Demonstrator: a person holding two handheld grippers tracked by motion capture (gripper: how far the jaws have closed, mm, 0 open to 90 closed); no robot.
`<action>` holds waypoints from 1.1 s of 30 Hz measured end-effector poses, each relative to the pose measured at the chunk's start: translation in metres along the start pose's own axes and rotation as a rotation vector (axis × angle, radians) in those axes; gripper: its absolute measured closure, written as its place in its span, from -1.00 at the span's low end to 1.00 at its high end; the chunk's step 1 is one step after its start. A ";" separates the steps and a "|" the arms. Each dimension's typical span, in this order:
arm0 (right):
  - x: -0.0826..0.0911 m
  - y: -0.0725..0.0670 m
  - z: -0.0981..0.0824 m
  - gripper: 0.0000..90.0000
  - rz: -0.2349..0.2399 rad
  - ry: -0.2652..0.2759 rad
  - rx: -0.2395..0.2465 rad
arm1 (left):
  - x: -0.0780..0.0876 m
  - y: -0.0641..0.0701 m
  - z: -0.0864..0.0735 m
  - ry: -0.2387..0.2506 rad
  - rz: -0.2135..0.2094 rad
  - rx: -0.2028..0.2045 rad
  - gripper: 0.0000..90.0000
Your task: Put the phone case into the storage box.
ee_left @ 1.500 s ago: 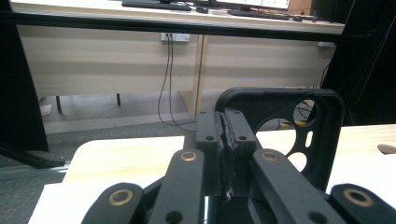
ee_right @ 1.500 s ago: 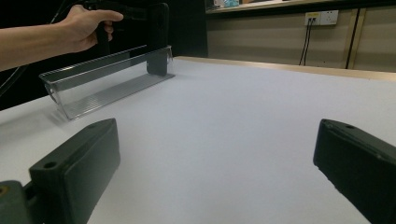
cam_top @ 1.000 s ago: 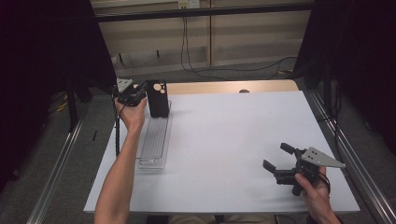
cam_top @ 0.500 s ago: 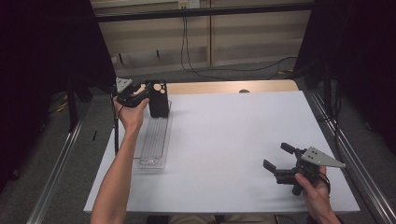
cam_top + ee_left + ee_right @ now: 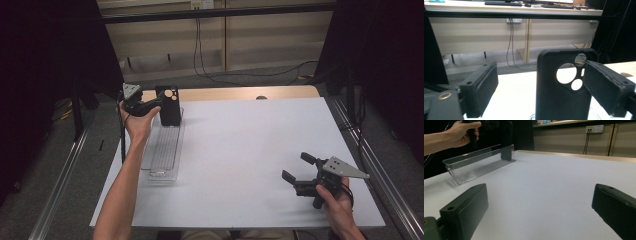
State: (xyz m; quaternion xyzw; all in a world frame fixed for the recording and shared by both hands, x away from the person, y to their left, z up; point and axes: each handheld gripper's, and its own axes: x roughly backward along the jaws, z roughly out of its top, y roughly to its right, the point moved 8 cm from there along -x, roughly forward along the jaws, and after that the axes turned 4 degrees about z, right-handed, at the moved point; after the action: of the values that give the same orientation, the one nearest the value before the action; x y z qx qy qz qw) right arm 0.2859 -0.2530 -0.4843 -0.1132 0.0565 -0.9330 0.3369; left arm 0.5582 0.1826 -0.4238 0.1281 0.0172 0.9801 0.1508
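High view: the white counter (image 5: pixel 240 150) carries a clear plastic tray (image 5: pixel 167 145) lying lengthwise near its left edge. A black phone case (image 5: pixel 169 105) stands upright at the tray's far end, camera cut-outs at the top. My left tool (image 5: pixel 150 106) is held level at that far end, its jaws on either side of the case. In the left gripper view the jaws have just been opening: the case (image 5: pixel 562 85) stands between them, well clear of the jaw at the picture's left; the jaw at the right lies close against its edge, and I cannot tell whether it touches. No pad presses on it. My right tool (image 5: pixel 299 172) sits low over the near right part of the counter, well apart from the tray, jaws spread with nothing between them. The right gripper view confirms bare counter (image 5: pixel 554 185) between those jaws.
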 end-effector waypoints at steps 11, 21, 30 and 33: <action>-0.001 0.000 0.001 -0.99 -0.005 0.001 0.008 | 0.012 0.012 0.003 -0.028 -0.052 -0.011 -0.87; 0.002 0.001 0.002 -0.99 -0.023 0.006 0.013 | 0.028 0.024 0.002 -0.042 -0.119 -0.001 -0.89; 0.003 0.000 0.003 -0.99 -0.022 0.007 0.012 | 0.039 0.030 -0.006 -0.043 -0.152 -0.035 -0.94; 0.003 0.000 0.003 -0.99 -0.024 0.007 0.013 | 0.043 0.032 -0.008 -0.040 -0.160 -0.038 -0.94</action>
State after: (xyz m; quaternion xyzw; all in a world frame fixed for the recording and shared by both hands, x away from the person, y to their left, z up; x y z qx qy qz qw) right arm 0.2845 -0.2553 -0.4812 -0.1083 0.0504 -0.9378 0.3260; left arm 0.5070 0.1649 -0.4181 0.1429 0.0059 0.9623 0.2315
